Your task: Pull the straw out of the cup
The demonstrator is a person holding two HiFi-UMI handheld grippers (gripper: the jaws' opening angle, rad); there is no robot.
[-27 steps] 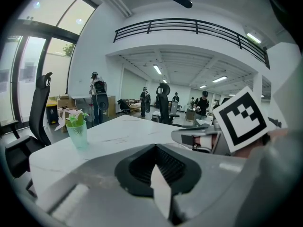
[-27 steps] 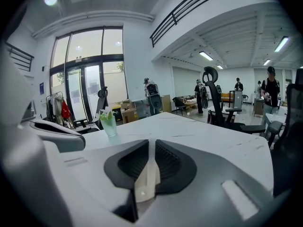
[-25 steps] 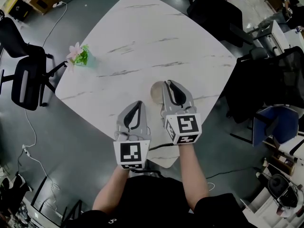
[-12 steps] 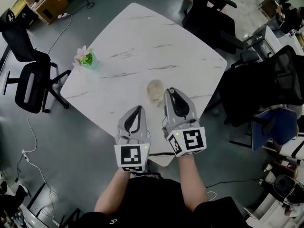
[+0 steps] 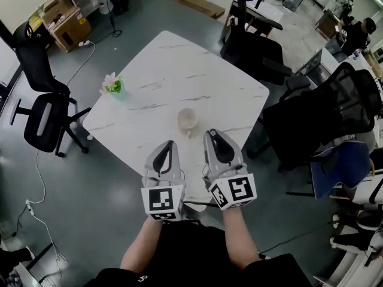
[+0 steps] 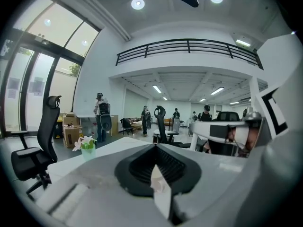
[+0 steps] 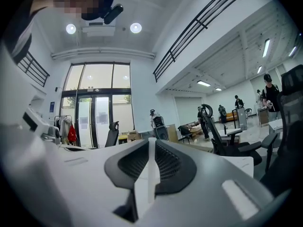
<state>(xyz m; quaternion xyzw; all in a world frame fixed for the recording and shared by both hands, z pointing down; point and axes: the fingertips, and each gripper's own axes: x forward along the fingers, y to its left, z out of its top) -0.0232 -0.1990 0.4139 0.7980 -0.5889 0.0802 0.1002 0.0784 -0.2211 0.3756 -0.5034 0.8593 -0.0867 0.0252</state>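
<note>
A pale cup (image 5: 187,119) stands on the white marble table (image 5: 179,64), near its front edge. My right gripper (image 5: 210,133) hangs just short of the cup and to its right, raised off the table. In the right gripper view its jaws (image 7: 151,140) are shut on a thin white straw (image 7: 150,174) that runs down between the pads. The straw is too thin to make out in the head view. My left gripper (image 5: 168,142) is beside the right one, to the left and nearer me. It (image 6: 155,146) is shut with nothing in it.
A small vase of pink flowers (image 5: 112,85) stands at the table's left edge. Black office chairs stand to the left (image 5: 42,112), at the far side (image 5: 251,46) and to the right (image 5: 323,112). Cardboard boxes (image 5: 63,23) sit on the floor at the far left.
Both grippers have risen and drawn back from the cup toward me. The cup, earlier partly under the right gripper, now stands uncovered ahead of it.
</note>
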